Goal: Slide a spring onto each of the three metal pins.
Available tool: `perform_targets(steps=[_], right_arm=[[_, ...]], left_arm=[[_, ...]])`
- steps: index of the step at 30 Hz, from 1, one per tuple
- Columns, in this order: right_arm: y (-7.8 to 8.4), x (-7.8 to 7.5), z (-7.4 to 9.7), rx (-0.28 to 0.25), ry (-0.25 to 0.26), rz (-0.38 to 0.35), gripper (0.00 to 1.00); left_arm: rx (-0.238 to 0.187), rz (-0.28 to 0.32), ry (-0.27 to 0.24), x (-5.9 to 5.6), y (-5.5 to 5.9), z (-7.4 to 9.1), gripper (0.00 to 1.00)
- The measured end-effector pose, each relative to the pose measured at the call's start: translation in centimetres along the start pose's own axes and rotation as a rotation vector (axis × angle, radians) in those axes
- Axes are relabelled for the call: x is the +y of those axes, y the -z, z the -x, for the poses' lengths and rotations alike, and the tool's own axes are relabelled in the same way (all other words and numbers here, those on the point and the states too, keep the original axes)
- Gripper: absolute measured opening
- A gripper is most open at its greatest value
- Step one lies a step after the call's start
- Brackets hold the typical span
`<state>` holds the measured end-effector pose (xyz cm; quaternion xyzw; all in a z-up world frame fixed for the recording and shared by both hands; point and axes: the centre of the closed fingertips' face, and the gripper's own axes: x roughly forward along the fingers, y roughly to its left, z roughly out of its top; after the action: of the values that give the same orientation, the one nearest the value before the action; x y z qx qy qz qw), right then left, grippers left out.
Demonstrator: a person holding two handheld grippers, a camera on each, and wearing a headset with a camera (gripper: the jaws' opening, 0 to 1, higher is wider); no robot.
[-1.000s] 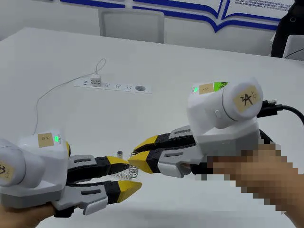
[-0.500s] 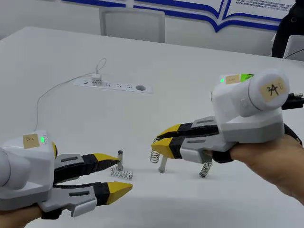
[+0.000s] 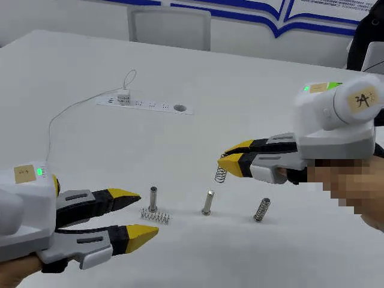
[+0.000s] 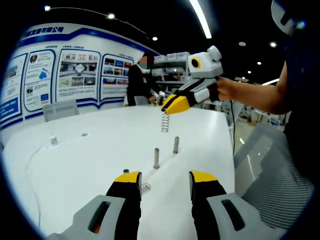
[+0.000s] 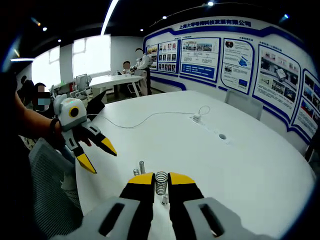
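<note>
Three short metal pins stand on the white table (image 3: pixel 90 156): a bare left pin (image 3: pixel 153 198), a bare middle pin (image 3: pixel 207 202) and a right pin (image 3: pixel 261 209) with a spring around it. A loose spring (image 3: pixel 156 216) lies by the left pin. My right gripper (image 3: pixel 227 159) is shut on another spring (image 3: pixel 221 174), which hangs a little above and behind the middle pin; the same held spring (image 5: pixel 161 182) stands between my right jaws. My left gripper (image 3: pixel 140 213) is open and holds nothing, its tips just left of the loose spring. From the left gripper view, the right gripper (image 4: pixel 174 104) holds its spring (image 4: pixel 164 122) above two pins (image 4: pixel 156 158).
A white power strip (image 3: pixel 144 107) with a plugged cable (image 3: pixel 66 114) lies further back on the table. A chair (image 3: pixel 169 27) stands behind the far edge. People stand in the room behind (image 5: pixel 142 62). Bare tabletop surrounds the pins.
My right gripper has risen and moved right from beside the left gripper, carrying a spring off the table. My left gripper has drawn back slightly to the left and stays open.
</note>
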<state>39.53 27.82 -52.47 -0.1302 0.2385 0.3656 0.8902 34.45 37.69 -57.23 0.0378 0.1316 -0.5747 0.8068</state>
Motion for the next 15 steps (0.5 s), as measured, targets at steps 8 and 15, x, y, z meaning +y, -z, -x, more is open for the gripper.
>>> perform_targets(steps=[8, 15], right_arm=[[1.5, -0.6, -2.1, 0.022, 0.002, -0.014, 0.11], [2.8, -1.0, -3.2, 0.052, 0.012, -0.004, 0.11]], left_arm=[[0.004, 0.007, -0.010, 0.2, 0.2, 0.3, 0.40], [0.008, 0.009, -0.013, 0.3, 0.4, 0.4, 0.40]])
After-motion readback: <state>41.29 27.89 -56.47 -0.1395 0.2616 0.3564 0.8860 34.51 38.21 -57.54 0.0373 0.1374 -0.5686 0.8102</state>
